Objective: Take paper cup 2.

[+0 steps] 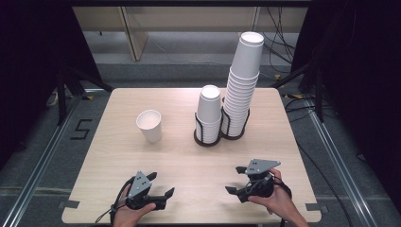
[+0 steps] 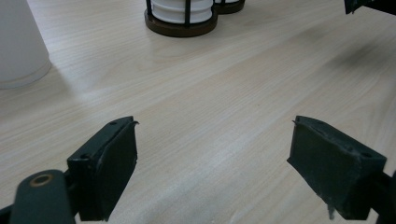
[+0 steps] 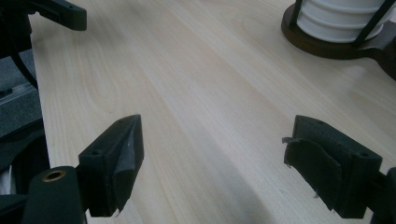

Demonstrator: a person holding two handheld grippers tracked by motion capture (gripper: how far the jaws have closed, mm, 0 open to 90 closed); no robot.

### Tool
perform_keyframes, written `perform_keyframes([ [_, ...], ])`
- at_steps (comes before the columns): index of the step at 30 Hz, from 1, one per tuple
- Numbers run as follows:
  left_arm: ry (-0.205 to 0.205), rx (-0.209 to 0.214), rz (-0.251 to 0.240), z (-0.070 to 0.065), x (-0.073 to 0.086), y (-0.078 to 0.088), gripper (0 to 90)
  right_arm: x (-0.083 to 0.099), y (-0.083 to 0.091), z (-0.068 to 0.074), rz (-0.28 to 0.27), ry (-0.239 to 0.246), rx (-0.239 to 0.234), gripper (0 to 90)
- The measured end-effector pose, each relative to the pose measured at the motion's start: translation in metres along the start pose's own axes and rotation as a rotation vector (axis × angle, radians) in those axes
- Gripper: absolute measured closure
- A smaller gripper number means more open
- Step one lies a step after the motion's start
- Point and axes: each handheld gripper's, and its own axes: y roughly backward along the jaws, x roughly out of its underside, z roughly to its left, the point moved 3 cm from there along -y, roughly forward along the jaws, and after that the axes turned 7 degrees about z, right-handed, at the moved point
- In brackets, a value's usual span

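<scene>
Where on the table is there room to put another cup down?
The light wooden table is bare in front, between the left tool and the right tool, and along the left edge beside the single white paper cup. It is crowded at the back right, where the short stack of white cups and the tall stack of white cups stand close together in black holders.

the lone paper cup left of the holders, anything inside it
The upright paper cup shows a bare pale inner wall below its rim in the high view; its bottom is hidden by the near wall.
</scene>
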Motion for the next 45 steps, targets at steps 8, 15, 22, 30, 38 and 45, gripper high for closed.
perform_keyframes([
  [8,-0.039,-0.005,0.025,0.003,0.003,-0.003,14.8,-0.015,0.007,-0.006,-0.023,-0.031,0.052,19.1],
  [15,-0.029,-0.029,0.011,0.011,0.002,-0.001,14.8,-0.038,0.026,-0.026,-0.060,-0.091,0.164,18.8],
  [22,-0.016,-0.035,0.004,0.016,0.002,0.000,14.8,-0.074,0.055,-0.049,-0.148,-0.146,0.235,18.3],
  [30,-0.012,-0.040,0.017,0.018,0.002,-0.001,14.8,-0.109,0.076,-0.069,-0.212,-0.164,0.300,17.5],
  [38,-0.022,-0.028,0.017,0.020,0.001,-0.001,14.8,-0.139,0.103,-0.096,-0.243,-0.181,0.326,16.0],
  [45,-0.024,-0.024,0.028,0.019,0.002,-0.001,14.7,-0.167,0.123,-0.113,-0.280,-0.217,0.339,15.7],
])
